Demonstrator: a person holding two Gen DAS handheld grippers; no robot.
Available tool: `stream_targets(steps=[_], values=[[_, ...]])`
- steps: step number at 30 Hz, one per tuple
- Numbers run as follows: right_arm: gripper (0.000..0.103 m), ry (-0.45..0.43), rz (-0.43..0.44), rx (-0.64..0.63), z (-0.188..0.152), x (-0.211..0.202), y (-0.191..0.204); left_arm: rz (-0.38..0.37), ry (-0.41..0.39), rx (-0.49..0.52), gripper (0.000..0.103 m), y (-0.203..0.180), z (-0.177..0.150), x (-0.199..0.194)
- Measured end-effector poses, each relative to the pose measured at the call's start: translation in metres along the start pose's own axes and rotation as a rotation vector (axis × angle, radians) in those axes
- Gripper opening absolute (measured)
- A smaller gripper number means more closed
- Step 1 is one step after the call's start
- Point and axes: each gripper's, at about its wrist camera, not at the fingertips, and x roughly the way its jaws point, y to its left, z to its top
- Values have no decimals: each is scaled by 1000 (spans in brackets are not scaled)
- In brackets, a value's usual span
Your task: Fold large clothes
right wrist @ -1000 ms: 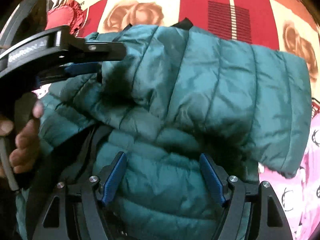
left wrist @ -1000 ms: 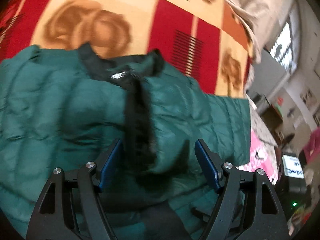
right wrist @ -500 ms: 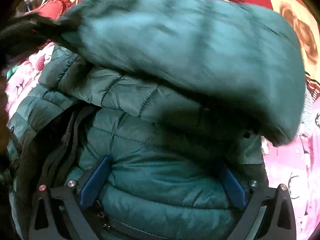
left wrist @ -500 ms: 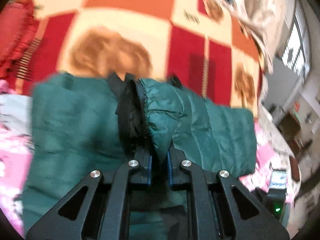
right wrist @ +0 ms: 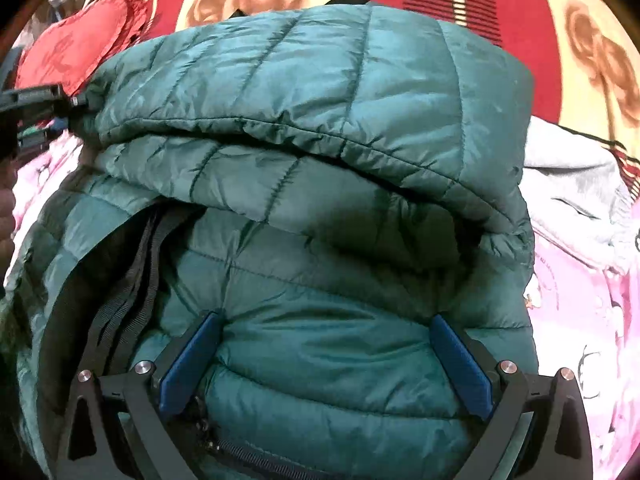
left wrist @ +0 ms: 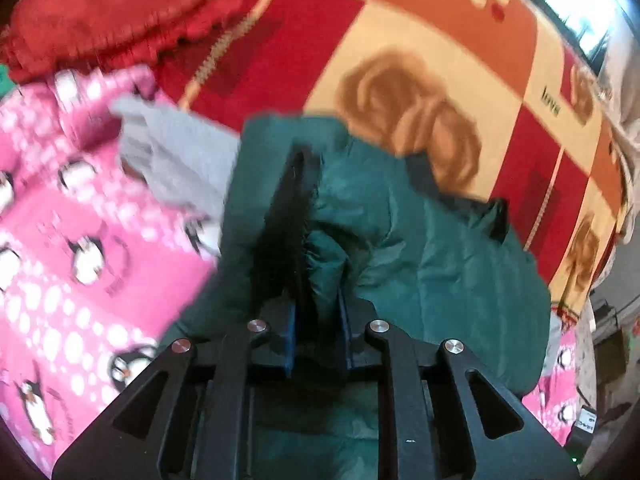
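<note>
Both fisheye views bend strongly at their dark, rounded corners. Ahead of the left fingers point(left wrist: 345, 340), motion blur smears the green jacket point(left wrist: 420, 264) and pink penguin sheet point(left wrist: 72, 240); a bright window point(left wrist: 568, 4) glows far ahead and to the right. Ahead of the right fingers point(right wrist: 188, 364), the jacket is sharp, softly lit, with shadow under its fold.
</note>
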Motion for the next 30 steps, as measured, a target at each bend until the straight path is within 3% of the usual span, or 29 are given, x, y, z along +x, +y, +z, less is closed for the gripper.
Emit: stream_targets(steps=[1, 4, 6, 8, 12, 15, 17, 18, 20, 25, 30], values=[[103, -38, -4, -1, 3, -12, -6, 18, -40, -2, 27, 2, 1, -8], [103, -246, -2, 104, 12, -59, -38, 107, -205, -17, 29, 2, 3, -38], [103, -360, 3, 193, 14, -80, -57, 103, -283, 10, 30, -6, 4, -52], [103, -449, -26, 273, 21, -92, -73, 83, -327, 103, 30, -24, 1, -60], [103, -488, -5, 205, 51, -77, -63, 58, -250, 242, 30, -51, -12, -31], [103, -434, 75, 152, 58, -45, -45, 147, -127, 268, 30, -54, -18, 7], [102, -340, 52, 118, 60, -9, -39, 184, -7, 243, 30, -42, -20, 37], [102, -223, -11, 92, 61, 22, -38, 187, 33, 229, 30, -37, -21, 47], [103, -154, -10, 130, 58, 46, -45, 177, 57, 223, 31, -34, -22, 55], [101, -181, -34, 160, 65, 23, -43, 189, 70, 231, 31, -36, -22, 57], [100, -394, -48, 173, 96, -25, -23, 176, 86, 170, 31, -29, -17, 56]])
